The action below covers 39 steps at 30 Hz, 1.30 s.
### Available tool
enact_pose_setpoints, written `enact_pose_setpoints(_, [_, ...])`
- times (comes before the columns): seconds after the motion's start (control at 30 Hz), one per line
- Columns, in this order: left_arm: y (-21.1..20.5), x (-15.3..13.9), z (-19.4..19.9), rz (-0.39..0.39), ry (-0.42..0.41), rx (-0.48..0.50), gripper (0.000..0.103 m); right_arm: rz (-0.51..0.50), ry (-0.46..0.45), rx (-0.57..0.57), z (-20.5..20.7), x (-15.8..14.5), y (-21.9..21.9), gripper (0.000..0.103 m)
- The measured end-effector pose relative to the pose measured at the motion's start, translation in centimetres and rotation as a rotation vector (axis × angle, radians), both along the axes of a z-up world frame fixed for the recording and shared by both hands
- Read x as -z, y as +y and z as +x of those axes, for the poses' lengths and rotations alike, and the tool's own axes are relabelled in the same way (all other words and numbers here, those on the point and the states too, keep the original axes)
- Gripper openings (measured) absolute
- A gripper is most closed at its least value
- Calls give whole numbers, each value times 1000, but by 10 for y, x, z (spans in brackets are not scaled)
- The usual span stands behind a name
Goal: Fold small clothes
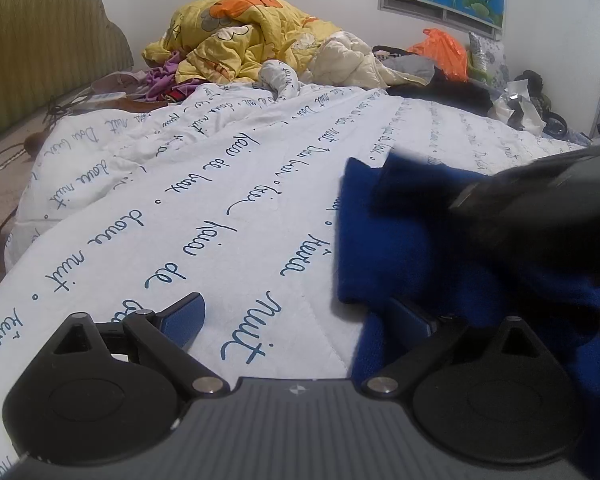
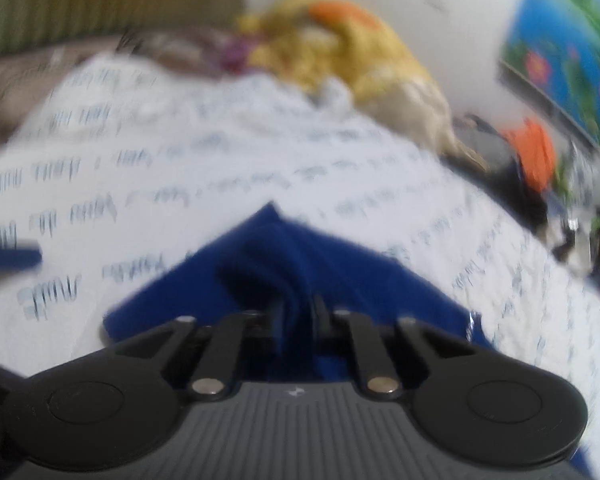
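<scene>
From the left wrist, the left gripper [image 1: 300, 320] sits low in the frame with its jaws spread wide and nothing between them. Its left pad rests over bare quilt [image 1: 220, 208]; its right pad touches the near edge of the blue cloth [image 1: 400, 240], which lies in the right half of the frame. The right gripper [image 1: 540, 208] shows as a dark blurred body at right, above the cloth. I'd have the left one pin or pinch that near edge so the fabric does not slide while the other pulls the fold over.

From the right wrist, all smeared by motion, the right gripper [image 2: 298, 312] has its jaws drawn nearly together on a bunched ridge of the blue cloth [image 2: 300, 248] at lower centre. The cloth's far corner points up the frame. Carry the fold straight, not twisted.

Room is good: open quilt [image 2: 220, 152] fills the middle and left. The heaped yellow bedding [image 1: 252, 36] keeps to the top, and clutter crowds the upper right edge.
</scene>
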State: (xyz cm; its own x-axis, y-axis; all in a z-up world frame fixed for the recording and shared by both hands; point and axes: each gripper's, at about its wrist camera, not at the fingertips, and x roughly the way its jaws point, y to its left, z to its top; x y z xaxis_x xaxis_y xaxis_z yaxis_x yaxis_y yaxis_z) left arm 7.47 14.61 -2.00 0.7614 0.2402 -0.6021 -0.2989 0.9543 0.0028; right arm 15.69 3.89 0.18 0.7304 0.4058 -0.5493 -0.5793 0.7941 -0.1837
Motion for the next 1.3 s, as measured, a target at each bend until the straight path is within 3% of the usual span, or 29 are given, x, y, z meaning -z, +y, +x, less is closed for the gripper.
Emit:
enact_pose_setpoints(0.17, [0, 0, 0, 0, 0, 0, 98, 307, 11, 141, -12, -30, -71, 8])
enact_pose_setpoints(0.33, [0, 0, 0, 0, 0, 0, 98, 567, 17, 332, -39, -36, -167, 8])
enact_pose_setpoints(0.43, [0, 0, 0, 0, 0, 0, 98, 639, 35, 449, -57, -23, -216, 8])
enact_pose_setpoints(0.5, [0, 0, 0, 0, 0, 0, 99, 663, 104, 496, -64, -7, -242, 8])
enact_pose_setpoints(0.6, [0, 0, 0, 0, 0, 0, 99, 646, 228, 544, -67, 21, -265, 8])
enact_pose_setpoints(0.73, [0, 0, 0, 0, 1, 0, 99, 716, 305, 547, -73, 43, -282, 12])
enact_pose_setpoints(0.83, [0, 0, 0, 0, 0, 0, 99, 771, 314, 555, -74, 42, -291, 28])
enact_pose_setpoints(0.87, [0, 0, 0, 0, 0, 0, 99, 783, 307, 564, -75, 41, -294, 44])
enact_pose_setpoints(0.9, [0, 0, 0, 0, 0, 0, 99, 793, 291, 573, -75, 38, -295, 68])
enact_pose_setpoints(0.97, [0, 0, 0, 0, 0, 0, 99, 812, 243, 579, -79, 32, -301, 80])
enact_pose_setpoints(1.17, [0, 0, 0, -2, 0, 0, 100, 828, 304, 614, -70, 37, -314, 77])
enact_pose_setpoints(1.23, [0, 0, 0, 0, 1, 0, 100, 817, 325, 599, -68, 39, -313, 67])
enact_pose_setpoints(1.3, [0, 0, -1, 1, -1, 0, 99, 792, 344, 604, -64, 40, -313, 32])
